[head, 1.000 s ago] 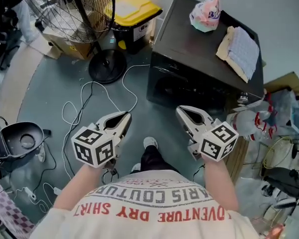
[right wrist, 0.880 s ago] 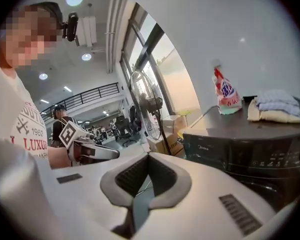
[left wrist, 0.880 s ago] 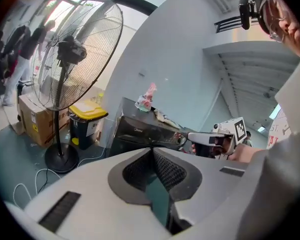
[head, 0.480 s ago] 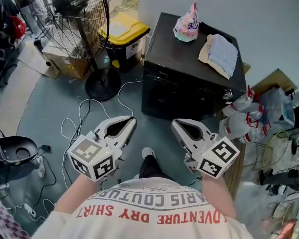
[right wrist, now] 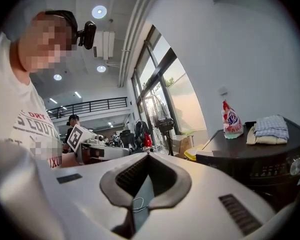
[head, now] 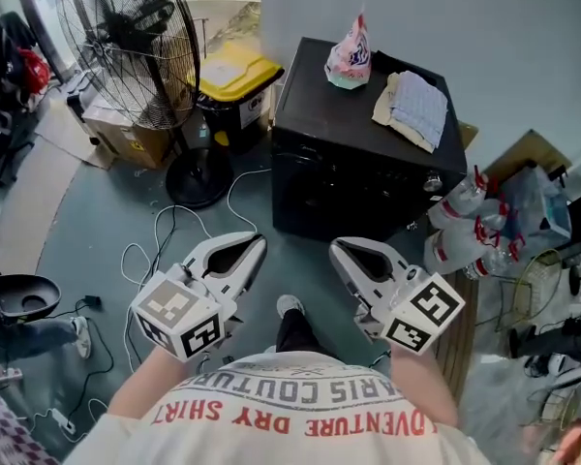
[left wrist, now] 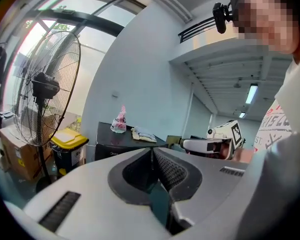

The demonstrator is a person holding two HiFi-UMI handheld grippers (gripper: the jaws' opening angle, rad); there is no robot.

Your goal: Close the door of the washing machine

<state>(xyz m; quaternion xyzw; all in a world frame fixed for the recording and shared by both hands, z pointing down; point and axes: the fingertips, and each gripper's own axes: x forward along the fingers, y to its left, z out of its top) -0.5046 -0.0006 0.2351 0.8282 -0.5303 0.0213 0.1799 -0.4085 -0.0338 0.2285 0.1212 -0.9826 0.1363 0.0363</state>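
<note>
The black washing machine (head: 363, 177) stands on the floor against the wall, its dark front flush. A pink bag (head: 349, 54) sits at its top's back edge and a folded cloth (head: 413, 109) near the right edge. The left gripper (head: 255, 245) and right gripper (head: 337, 248) hang before it, clear of it, each with jaws pressed together on nothing.

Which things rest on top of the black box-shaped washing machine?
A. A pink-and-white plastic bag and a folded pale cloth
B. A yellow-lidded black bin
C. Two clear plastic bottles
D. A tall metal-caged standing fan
A: in the head view the pink-and-white plastic bag and the folded pale cloth sit on the black box-shaped washing machine, and nothing else is on its top.
</note>
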